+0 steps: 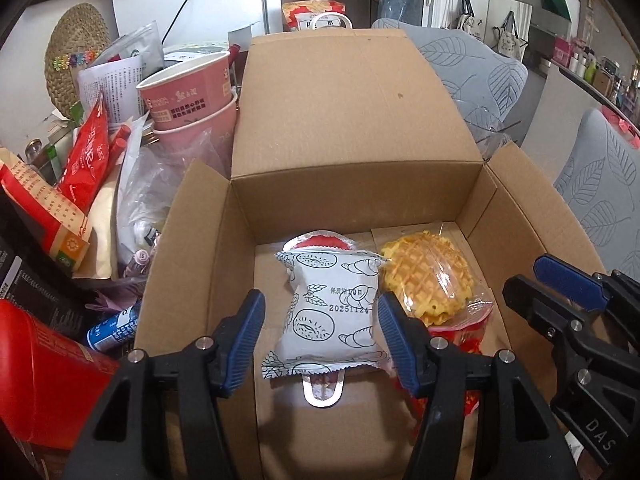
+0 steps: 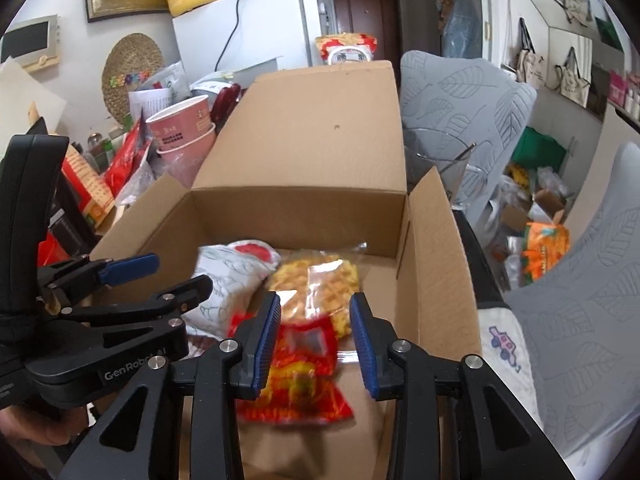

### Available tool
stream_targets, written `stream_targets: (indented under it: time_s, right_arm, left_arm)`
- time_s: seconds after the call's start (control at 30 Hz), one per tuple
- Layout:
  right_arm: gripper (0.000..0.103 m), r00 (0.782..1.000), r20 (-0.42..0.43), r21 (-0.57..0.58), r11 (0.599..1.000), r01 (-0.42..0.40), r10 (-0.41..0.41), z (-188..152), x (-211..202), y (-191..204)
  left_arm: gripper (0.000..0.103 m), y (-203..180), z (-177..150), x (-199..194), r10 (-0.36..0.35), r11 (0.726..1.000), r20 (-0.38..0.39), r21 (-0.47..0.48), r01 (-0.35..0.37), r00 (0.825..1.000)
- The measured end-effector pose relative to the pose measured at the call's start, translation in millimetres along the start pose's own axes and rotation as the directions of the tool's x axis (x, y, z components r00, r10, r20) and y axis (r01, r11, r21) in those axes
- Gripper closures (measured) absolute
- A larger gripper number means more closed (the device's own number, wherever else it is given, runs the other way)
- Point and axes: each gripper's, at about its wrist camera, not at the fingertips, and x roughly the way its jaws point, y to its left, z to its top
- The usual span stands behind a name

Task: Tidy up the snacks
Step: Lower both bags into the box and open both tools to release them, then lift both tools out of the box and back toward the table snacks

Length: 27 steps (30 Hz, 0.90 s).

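An open cardboard box [image 1: 352, 200] [image 2: 436, 240] holds several snacks. A white bread packet [image 1: 332, 312] [image 2: 224, 284] with line drawings lies on a red and white packet [image 1: 320, 240]. A wrapped yellow waffle [image 1: 428, 276] [image 2: 316, 284] lies to its right. A red and yellow packet [image 2: 300, 376] lies in front of the waffle. My left gripper [image 1: 320, 336] is open above the box, its fingers on either side of the white packet without touching it. My right gripper [image 2: 316, 340] is open above the red and yellow packet, which looks blurred.
Left of the box is a cluttered pile: stacked pink paper cups [image 1: 192, 96], red packets [image 1: 86, 152], a red box [image 1: 44, 380], a blue tube [image 1: 114, 328]. Grey leaf-patterned chairs [image 1: 480, 68] [image 2: 580, 300] stand right. A white fridge [image 2: 248, 36] is behind.
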Motion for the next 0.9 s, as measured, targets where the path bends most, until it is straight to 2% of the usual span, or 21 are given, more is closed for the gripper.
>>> stream_targets:
  time_s: [0.2, 0.4, 0.83, 0.9]
  right_arm:
    - [0.067, 1.0, 0.015, -0.002, 1.0, 0.006, -0.006, 4, -12, 3]
    - [0.067, 0.998, 0.064, -0.01, 1.0, 0.009, -0.008, 12, -41, 9]
    - [0.067, 0.981, 0.193, -0.028, 0.999, 0.022, -0.016, 22, -125, 22]
    - [0.064, 0.977, 0.214, -0.03, 0.999, 0.025, -0.018, 23, -138, 24]
  left_arm:
    - [0.045, 0, 3, -21, 0.016, 1.0, 0.042, -0.01, -0.015, 0.999]
    - [0.045, 1, 6, -52, 0.019, 1.0, 0.088, -0.012, -0.018, 0.996]
    - [0.045, -6, 8, -143, 0.016, 1.0, 0.233, 0.003, -0.017, 0.972]
    - [0.045, -6, 5, -158, 0.012, 1.0, 0.253, 0.002, -0.013, 0.967]
